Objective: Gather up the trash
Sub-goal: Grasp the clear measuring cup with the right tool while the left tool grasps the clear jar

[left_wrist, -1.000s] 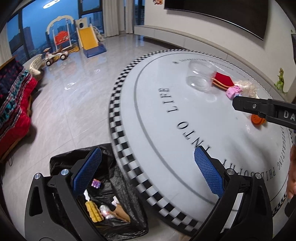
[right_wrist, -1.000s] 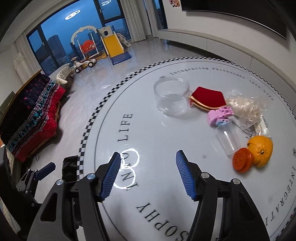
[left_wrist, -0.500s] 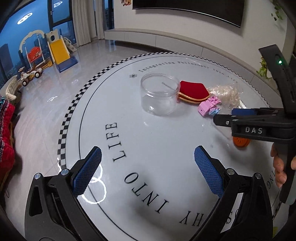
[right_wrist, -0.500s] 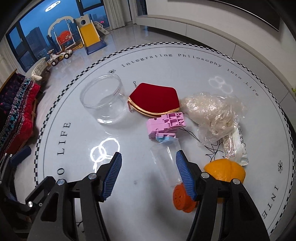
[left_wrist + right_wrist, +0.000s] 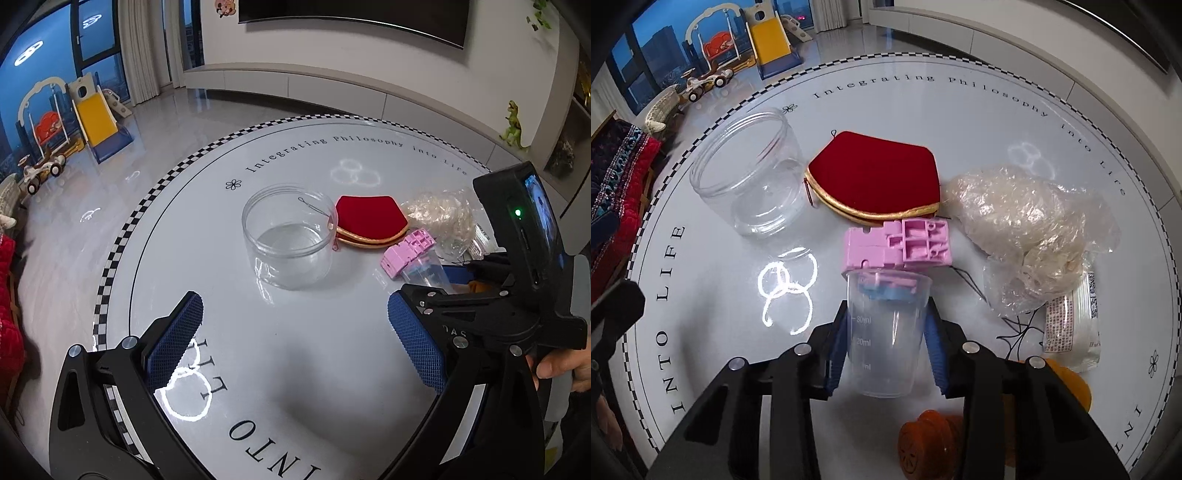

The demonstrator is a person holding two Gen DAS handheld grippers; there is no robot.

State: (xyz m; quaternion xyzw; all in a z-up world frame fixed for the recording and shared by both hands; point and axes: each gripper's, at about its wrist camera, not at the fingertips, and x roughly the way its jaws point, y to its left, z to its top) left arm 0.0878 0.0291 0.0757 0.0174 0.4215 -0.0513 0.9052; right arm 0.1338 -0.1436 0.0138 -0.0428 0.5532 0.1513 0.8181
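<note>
Spreading wide over the round white table (image 5: 303,354) with its checkered rim, my left gripper (image 5: 295,336) holds nothing; a second ago it looked down at a black bag beside the table, and now it faces the clutter. Leftmost in the right wrist view stands the wide clear plastic jar (image 5: 750,177), upright and mouth open. Just right of it lies the red velvet pouch with gold trim (image 5: 875,177), and touching its near edge, the pink plastic toy block (image 5: 897,245). Below that block, my right gripper (image 5: 886,350) has just been closing, and its blue pads (image 5: 932,350) now press both sides of the small clear measuring cup (image 5: 886,332), which lay free on the table half a second ago. Its rim touches the block. Further right sit the crumpled clear plastic bag (image 5: 1023,221) and a white snack wrapper (image 5: 1071,328). Near my right finger are an orange ribbed cap (image 5: 923,439) and an orange fruit (image 5: 1071,384), partly hidden.
</note>
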